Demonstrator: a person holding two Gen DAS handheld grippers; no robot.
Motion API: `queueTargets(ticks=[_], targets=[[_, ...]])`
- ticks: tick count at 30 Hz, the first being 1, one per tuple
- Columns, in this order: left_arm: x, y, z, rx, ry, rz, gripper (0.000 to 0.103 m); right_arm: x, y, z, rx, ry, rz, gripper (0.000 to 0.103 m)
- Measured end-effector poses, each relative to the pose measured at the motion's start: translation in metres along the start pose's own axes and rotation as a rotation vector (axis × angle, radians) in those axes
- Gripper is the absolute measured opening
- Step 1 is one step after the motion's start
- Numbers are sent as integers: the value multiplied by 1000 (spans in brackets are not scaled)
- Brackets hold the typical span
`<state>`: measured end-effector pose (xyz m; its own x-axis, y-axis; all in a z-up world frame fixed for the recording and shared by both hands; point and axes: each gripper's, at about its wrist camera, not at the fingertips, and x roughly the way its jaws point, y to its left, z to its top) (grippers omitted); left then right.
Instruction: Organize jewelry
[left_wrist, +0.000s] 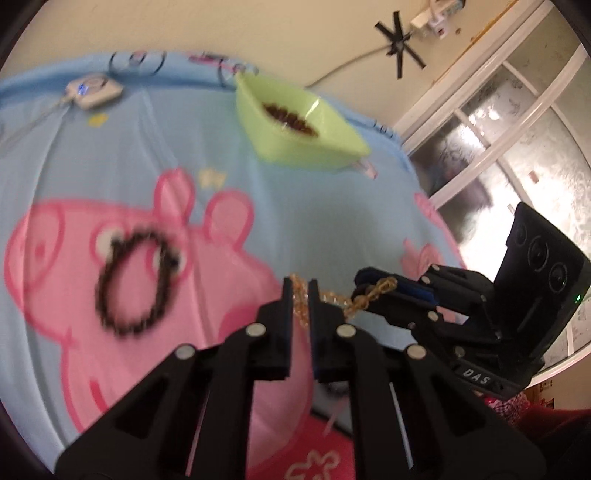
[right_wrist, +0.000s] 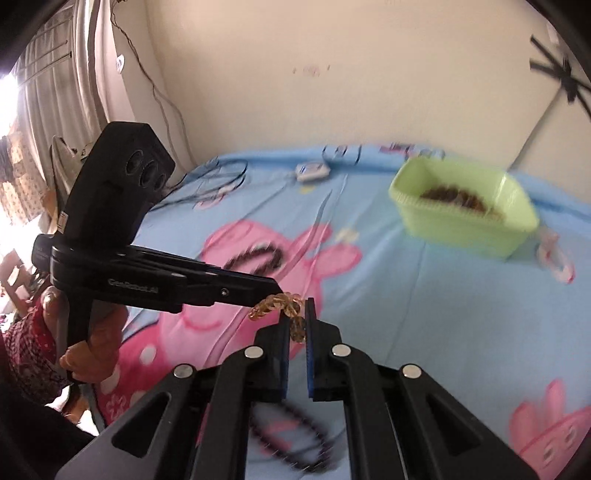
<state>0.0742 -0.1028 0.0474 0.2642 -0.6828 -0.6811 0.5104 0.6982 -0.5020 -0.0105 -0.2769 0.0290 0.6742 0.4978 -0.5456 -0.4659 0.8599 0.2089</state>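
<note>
Two hand-held grippers, left (left_wrist: 300, 291), right (right_wrist: 300, 308), both clamped on one gold chain (left_wrist: 351, 301).

Ahead of me a cream wall (right_wrist: 332, 92) rises behind the bed (left_wrist: 110, 155); a frosted window (left_wrist: 517, 155) glows at my right, curtains (right_wrist: 55, 92) hang left.

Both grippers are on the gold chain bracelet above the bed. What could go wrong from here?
1. The gold chain bracelet spans the left gripper and right gripper; pulling apart may snap it or slip a pinch.
2. The green basket sits far off; dropped links may land on the bedsheet.
3. Carrying low might snag the dark bead bracelet.
</note>
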Motion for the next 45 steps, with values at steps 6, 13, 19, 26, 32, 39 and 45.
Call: queueTargets(ticks=[6, 13, 19, 26, 32, 39, 45], targets=[[3, -32, 77, 81, -66, 2, 7, -10, -38, 58, 1, -71, -48, 0], [34, -38, 156, 94, -110, 61, 7, 10, -107, 126, 81, -46, -88, 0], [83, 0, 176, -16, -41, 162, 13, 80, -144, 127, 51, 157, -410, 0], [36, 17, 151, -14, -109, 162, 13, 53, -149, 102, 162, 99, -375, 0], [-42, 42, 91, -10, -202, 238, 13, 6, -104, 84, 238, -86, -198, 0], [-71, 69, 11, -43, -182, 376, 14, 12, -61, 40, 346, -125, 21, 53], [-48, 70, -16, -38, -113, 344, 17, 67, -17, 39, 223, 79, 7, 43]])
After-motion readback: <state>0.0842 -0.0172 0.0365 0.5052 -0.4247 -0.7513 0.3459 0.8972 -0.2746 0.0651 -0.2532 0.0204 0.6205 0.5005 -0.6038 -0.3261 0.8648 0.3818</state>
